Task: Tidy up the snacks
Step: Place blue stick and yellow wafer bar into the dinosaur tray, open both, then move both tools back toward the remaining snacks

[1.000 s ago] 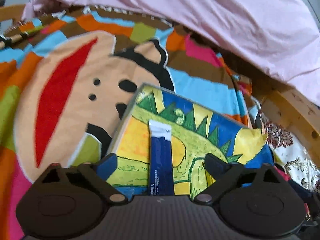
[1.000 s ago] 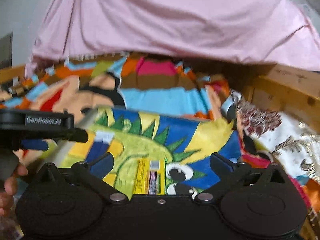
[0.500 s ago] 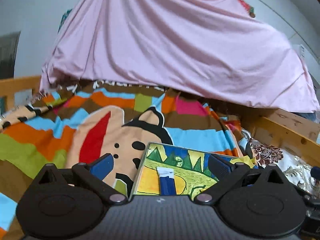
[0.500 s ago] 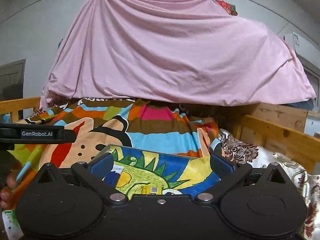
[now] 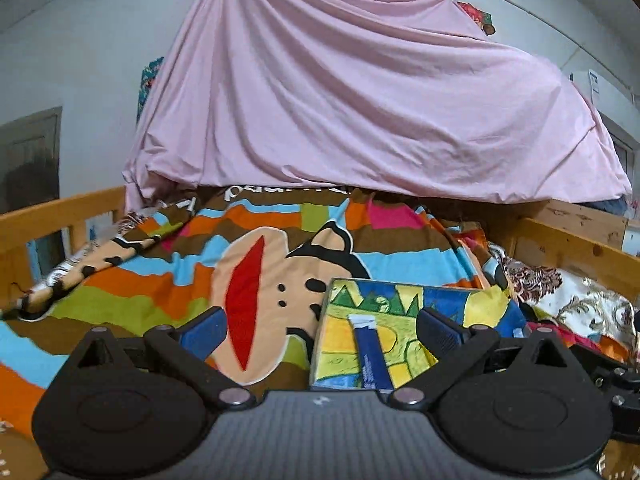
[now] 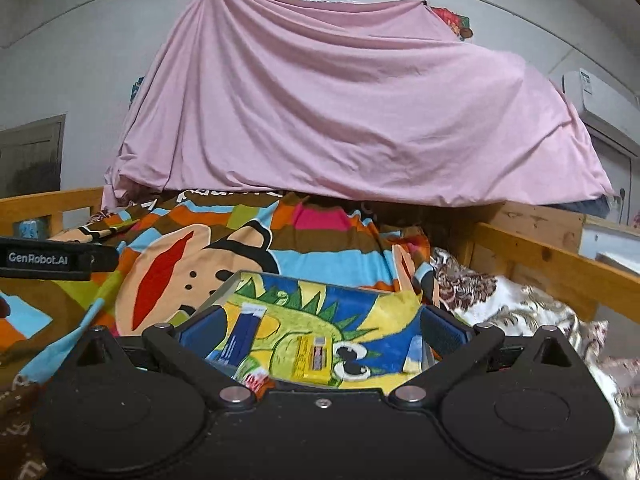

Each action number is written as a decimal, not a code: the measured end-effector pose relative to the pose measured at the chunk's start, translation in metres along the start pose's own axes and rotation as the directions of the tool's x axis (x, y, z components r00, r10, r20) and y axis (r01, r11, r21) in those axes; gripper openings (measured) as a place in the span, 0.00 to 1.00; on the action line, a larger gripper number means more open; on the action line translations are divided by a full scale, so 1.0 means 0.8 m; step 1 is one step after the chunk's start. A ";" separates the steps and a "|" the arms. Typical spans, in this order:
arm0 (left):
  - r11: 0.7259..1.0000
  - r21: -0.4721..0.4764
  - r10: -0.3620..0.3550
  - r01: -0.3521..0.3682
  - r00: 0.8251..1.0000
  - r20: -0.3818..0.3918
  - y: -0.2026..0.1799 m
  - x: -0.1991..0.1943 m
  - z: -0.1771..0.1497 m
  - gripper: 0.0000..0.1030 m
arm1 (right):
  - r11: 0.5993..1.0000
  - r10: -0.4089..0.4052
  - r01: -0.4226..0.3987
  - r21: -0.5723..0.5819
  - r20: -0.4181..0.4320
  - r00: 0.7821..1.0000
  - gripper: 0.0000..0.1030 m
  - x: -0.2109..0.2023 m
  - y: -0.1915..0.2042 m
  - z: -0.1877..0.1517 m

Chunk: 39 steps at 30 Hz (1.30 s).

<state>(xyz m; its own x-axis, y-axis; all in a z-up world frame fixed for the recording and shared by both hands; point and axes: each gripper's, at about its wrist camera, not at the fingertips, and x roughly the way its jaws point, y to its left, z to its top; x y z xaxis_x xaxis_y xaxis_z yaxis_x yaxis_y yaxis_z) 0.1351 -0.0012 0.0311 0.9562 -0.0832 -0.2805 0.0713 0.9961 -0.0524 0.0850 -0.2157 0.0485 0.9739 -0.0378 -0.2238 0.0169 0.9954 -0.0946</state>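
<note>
Your left gripper (image 5: 318, 330) hangs over the bed with its jaws spread wide and nothing between them. Your right gripper (image 6: 320, 330) is likewise wide open and empty. Take the dinosaur-print box (image 5: 404, 340) as your landmark: it lies on the colourful cartoon blanket (image 5: 256, 280). The dark blue snack stick (image 5: 370, 354) lies on the box's left part, and the yellow snack packet (image 6: 312, 356) lies on it further right. Behind the box hangs the pink sheet (image 6: 340, 112); a wooden bed rail (image 6: 552, 264) runs to the box's right.
</note>
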 end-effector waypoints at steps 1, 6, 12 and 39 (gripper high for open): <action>1.000 0.003 0.003 -0.003 1.000 -0.002 0.002 -0.007 -0.002 1.00 | 1.000 0.004 -0.004 0.003 -0.004 1.000 0.99 -0.007 0.001 -0.001; 1.000 -0.003 0.007 -0.007 1.000 -0.003 0.011 -0.044 -0.013 1.00 | 1.000 0.000 0.000 0.003 0.000 1.000 0.99 -0.041 0.005 -0.007; 1.000 -0.009 0.007 -0.007 1.000 0.022 0.017 -0.079 -0.021 1.00 | 1.000 -0.007 0.007 -0.008 0.014 1.000 0.99 -0.076 0.010 -0.014; 0.998 0.061 0.006 0.005 0.985 -0.172 -0.002 -0.125 -0.055 1.00 | 0.999 0.025 -0.018 0.040 -0.199 0.980 0.99 -0.121 0.012 -0.044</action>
<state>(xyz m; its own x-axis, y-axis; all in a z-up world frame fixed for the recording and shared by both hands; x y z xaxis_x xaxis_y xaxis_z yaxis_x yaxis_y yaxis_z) 0.0267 0.0044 0.0174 0.8937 -0.0814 -0.4413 0.0929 0.9957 0.0047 -0.0168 -0.2055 0.0349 0.9095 -0.0295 -0.4147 0.0088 0.9986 -0.0518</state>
